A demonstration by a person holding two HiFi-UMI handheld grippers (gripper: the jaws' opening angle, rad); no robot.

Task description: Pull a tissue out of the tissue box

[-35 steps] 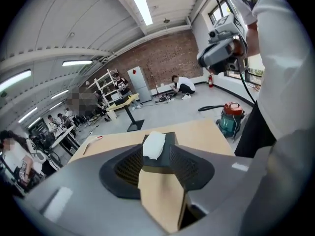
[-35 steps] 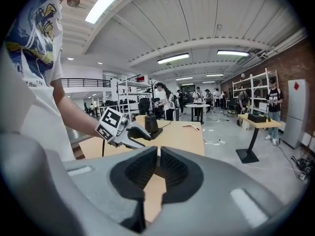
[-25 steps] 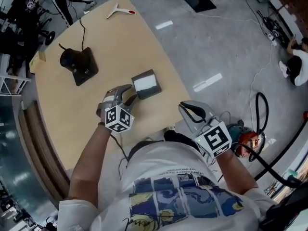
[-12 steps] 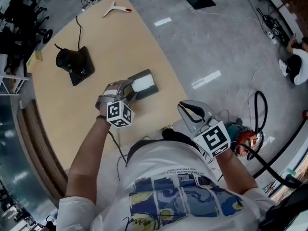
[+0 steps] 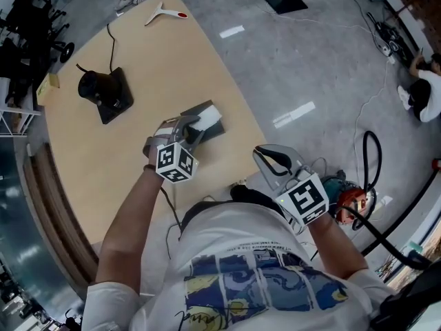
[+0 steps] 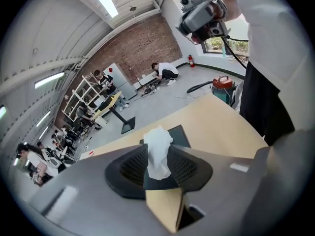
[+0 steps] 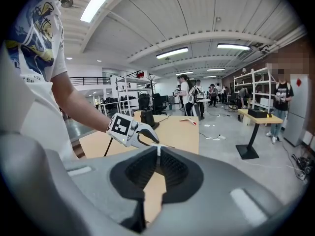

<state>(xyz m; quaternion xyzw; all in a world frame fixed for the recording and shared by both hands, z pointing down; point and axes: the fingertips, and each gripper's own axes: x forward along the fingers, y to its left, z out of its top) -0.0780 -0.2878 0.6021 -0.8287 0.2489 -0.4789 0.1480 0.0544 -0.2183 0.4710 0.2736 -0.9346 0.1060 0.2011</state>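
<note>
A dark tissue box [image 5: 212, 125] lies near the right edge of the wooden table [image 5: 89, 157]. A white tissue [image 6: 157, 149] sticks up out of the tissue box [image 6: 180, 135]. My left gripper [image 5: 193, 125] is over the box top, pointing down at it. In the left gripper view the tissue stands between the tips of my left gripper [image 6: 157, 157]; the jaws are closing on it, with a gap still showing lower down. My right gripper [image 5: 267, 158] hangs off the table's edge, near my body, holding nothing. In the right gripper view, the jaw tips of my right gripper [image 7: 158, 154] meet.
A black device on a square base [image 5: 103, 92] with a cable sits at the table's far left. A white tool with a red tip [image 5: 164, 12] lies at the far end. A red vacuum [image 5: 353, 202] and black hose [image 5: 375, 185] stand on the floor to the right.
My left gripper has moved right, onto the tissue box, and its jaws have narrowed around the tissue. The right gripper has stayed put.
</note>
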